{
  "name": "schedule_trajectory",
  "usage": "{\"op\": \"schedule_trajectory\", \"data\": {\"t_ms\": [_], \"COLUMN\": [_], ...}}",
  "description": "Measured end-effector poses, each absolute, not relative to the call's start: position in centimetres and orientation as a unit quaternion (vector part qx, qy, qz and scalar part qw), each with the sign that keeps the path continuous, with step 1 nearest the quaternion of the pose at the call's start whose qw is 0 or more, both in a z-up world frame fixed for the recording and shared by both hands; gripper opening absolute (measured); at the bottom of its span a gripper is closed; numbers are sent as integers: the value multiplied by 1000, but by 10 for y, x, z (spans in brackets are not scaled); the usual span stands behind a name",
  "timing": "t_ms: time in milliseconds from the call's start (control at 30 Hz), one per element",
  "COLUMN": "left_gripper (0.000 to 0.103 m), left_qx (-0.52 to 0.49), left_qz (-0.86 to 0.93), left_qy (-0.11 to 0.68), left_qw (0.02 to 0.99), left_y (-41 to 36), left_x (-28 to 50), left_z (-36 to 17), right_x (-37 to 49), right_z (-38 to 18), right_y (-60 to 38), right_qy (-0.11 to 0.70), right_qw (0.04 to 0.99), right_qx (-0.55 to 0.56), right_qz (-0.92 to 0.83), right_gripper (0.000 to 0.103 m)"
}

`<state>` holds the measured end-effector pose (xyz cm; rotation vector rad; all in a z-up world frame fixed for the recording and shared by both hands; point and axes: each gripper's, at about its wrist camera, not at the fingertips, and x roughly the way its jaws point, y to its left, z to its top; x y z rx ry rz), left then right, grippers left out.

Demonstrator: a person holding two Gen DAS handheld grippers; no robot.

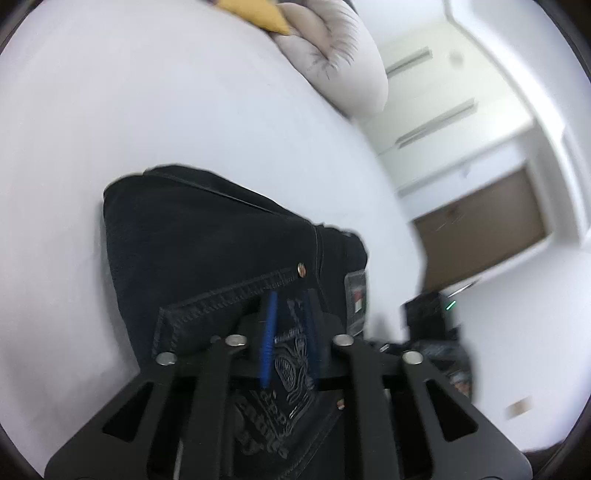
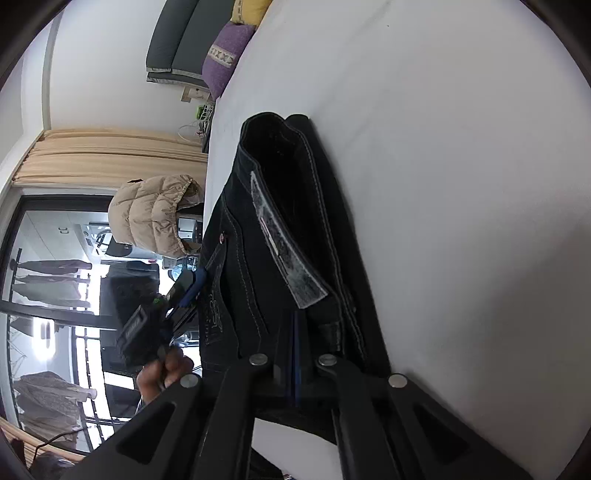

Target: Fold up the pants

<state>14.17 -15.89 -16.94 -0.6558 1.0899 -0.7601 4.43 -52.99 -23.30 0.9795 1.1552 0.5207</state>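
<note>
Lying folded on a white bed sheet (image 1: 155, 122), the black pants (image 1: 207, 236) sat near the sheet's near edge, waistband end toward both cameras. Stitched back pocket with a brass rivet (image 1: 301, 269) faced up in the left wrist view; embroidered lettering showed on the denim below it.

Left gripper (image 1: 288, 317): jaws drawn together, blue pads almost meeting, set over the pocket area of the pants. Frame blurred; whether cloth was pinched between the pads could not be told. In the right wrist view the same tool appeared at the pants' left edge, carried by a hand (image 2: 162, 373).

Right gripper (image 2: 295, 354): jaws fully together, tips at the waistband end beside a grey-white inner label (image 2: 284, 243). Whether denim was caught between the tips could not be made out.

Surroundings: grey pillow (image 1: 332, 55) and a yellow cushion (image 1: 258, 14) at the far end of the sheet; purple cushion (image 2: 225, 55) at the far corner in the right view; tan puffer jacket (image 2: 155, 218) beyond the left edge of the bed; beige curtain (image 2: 110, 155) behind it.
</note>
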Motion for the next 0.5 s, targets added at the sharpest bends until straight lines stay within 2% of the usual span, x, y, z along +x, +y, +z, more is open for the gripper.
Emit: {"op": "schedule_trajectory", "data": {"t_ms": [233,500], "left_gripper": [4,4], "left_qx": [-324,-266], "left_qz": [-372,-361], "left_qy": [497,502], "left_qw": [714,739], "left_y": [-155,-156], "left_x": [106,37], "left_z": [-189,-190], "right_x": [39,35], "right_z": [-234,-233], "right_y": [-534,-536], "right_qy": [512,502], "right_qw": [700,711], "right_qx": [438,434], "right_qz": [234,233], "right_gripper": [0,0]}}
